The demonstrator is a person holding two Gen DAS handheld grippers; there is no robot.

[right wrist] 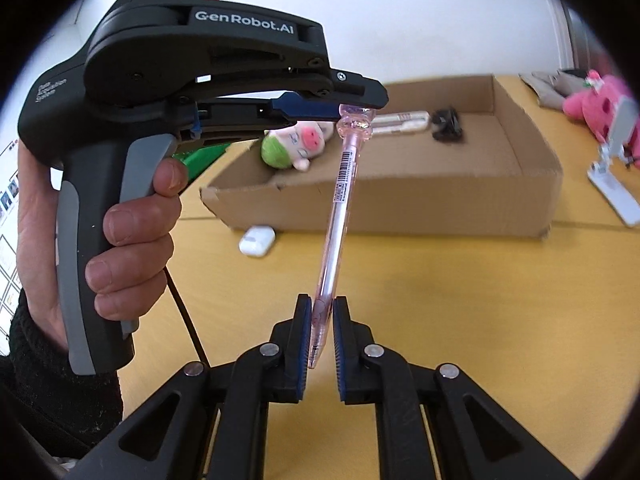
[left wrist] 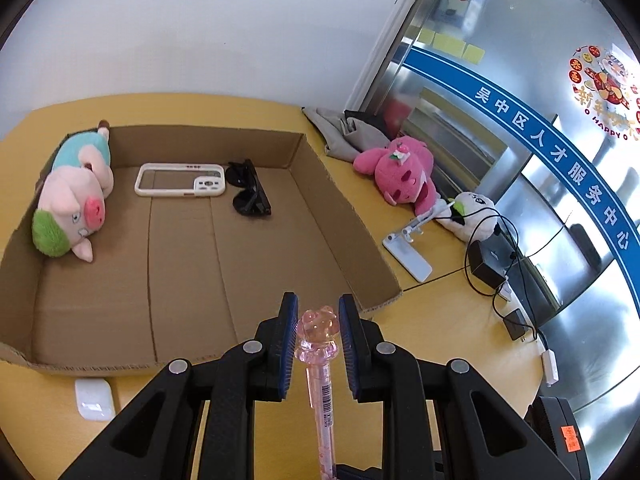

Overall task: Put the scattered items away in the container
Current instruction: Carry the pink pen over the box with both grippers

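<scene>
A clear pink pen (right wrist: 340, 200) with a bear-shaped top (left wrist: 318, 326) hangs in the air, held at both ends. My left gripper (left wrist: 318, 298) is shut on the top, just in front of the near rim of the shallow cardboard box (left wrist: 340, 208). My right gripper (right wrist: 322, 300) is shut on the pen's tip, over the yellow table (right wrist: 440, 280). A hand (right wrist: 132, 232) holds the left gripper (right wrist: 374, 100) at the left of the right wrist view. In the box lie a pig plush (left wrist: 74, 204), a white framed device (left wrist: 180, 180) and black sunglasses (left wrist: 248, 192).
A white earbud case (left wrist: 94, 398) lies on the table just outside the box's near wall. Right of the box are a grey cloth (left wrist: 344, 136), a pink plush (left wrist: 404, 172), a white plush (left wrist: 476, 212), a white phone stand (left wrist: 408, 248) and a black adaptor with cables (left wrist: 486, 268).
</scene>
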